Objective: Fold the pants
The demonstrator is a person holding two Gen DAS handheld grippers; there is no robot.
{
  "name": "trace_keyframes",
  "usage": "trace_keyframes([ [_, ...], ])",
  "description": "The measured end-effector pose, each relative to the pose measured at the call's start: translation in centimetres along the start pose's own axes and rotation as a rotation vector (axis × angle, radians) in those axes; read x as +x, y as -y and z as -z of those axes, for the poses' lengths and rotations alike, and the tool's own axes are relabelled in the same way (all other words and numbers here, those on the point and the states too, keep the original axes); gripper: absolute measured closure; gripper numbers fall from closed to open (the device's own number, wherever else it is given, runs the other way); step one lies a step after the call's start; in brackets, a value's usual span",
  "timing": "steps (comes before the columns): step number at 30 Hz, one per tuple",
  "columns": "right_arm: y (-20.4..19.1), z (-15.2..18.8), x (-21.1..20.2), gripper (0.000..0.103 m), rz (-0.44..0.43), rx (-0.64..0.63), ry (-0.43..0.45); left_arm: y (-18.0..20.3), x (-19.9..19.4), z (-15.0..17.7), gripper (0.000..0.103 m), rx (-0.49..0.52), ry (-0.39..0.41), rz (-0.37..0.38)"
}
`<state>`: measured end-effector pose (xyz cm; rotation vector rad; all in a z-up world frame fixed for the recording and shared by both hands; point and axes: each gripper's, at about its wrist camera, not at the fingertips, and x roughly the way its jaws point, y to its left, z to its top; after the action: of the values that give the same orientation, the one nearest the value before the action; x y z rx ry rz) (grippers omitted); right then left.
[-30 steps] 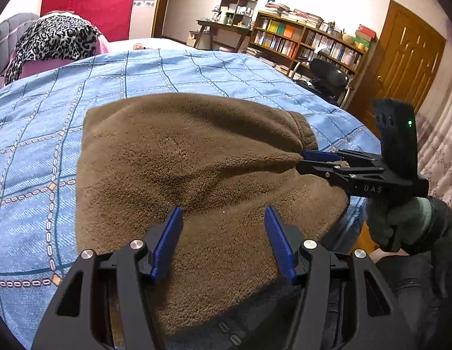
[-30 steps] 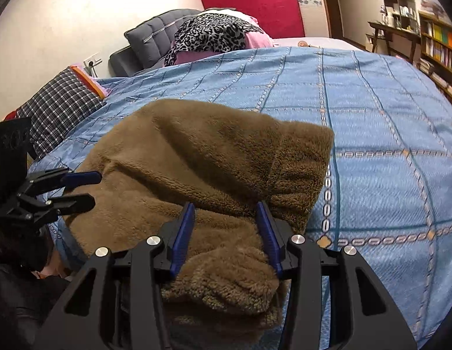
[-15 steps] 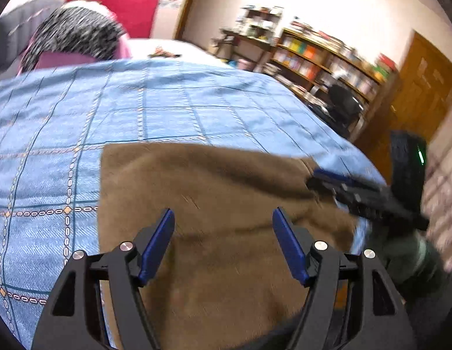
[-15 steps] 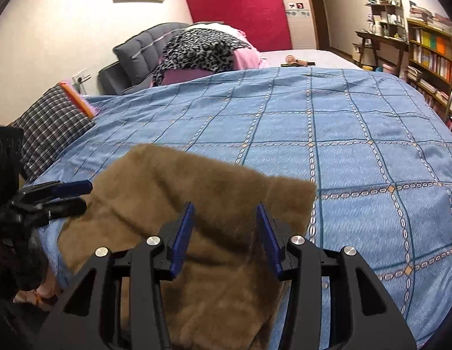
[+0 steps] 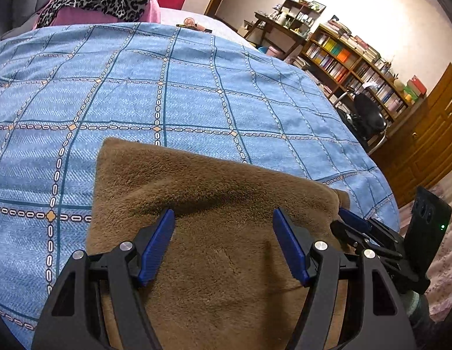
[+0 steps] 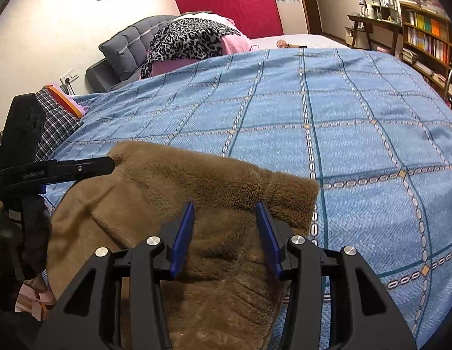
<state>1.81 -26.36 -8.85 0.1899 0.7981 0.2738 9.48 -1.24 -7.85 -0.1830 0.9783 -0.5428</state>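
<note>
Brown fleece pants (image 5: 226, 192) lie folded on the blue checked bedspread (image 5: 167, 87), close to the bed's near edge, with part of them hanging over it. My left gripper (image 5: 223, 213) hovers open over the near part of the pants; its blue pads stand wide and pinch nothing. My right gripper (image 6: 225, 204) is open over the pants (image 6: 173, 180) by their thick rolled end, pads apart and fabric only beneath them. In the left wrist view the right gripper (image 5: 351, 221) sits at the pants' right corner. In the right wrist view the left gripper (image 6: 106, 164) is at their left corner.
A leopard-print blanket (image 6: 191, 40) and pink bedding are piled at the grey headboard (image 6: 126, 46). A plaid pillow (image 6: 56, 119) lies at the bed's left side. Bookshelves (image 5: 357, 64), a black chair (image 5: 368, 113) and a wooden door (image 5: 429, 134) stand beyond the right side.
Both grippers drew back toward the bed's near edge. The left jaws opened wider. The bunched fabric between the right pads has settled and the pants lie flatter.
</note>
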Motion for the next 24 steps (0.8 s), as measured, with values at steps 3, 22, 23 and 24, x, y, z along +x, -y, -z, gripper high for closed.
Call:
trace_keyframes([
  [3,0.0,1.0,0.5,0.057,0.014,-0.025,0.017,0.1,0.2,0.3,0.033,0.018,0.017,-0.007],
  [22,-1.7,0.9,-3.2,0.057,0.034,-0.023,0.051,2.9,-2.6,1.8,0.026,0.118,0.076,-0.158],
  [23,-1.8,1.1,-3.4,0.057,0.038,-0.025,0.049,2.9,-2.8,1.9,0.026,0.122,0.076,-0.166],
  [24,-1.8,1.1,-3.5,0.057,0.042,-0.023,0.049,2.9,-3.0,2.1,0.026,0.125,0.077,-0.174],
])
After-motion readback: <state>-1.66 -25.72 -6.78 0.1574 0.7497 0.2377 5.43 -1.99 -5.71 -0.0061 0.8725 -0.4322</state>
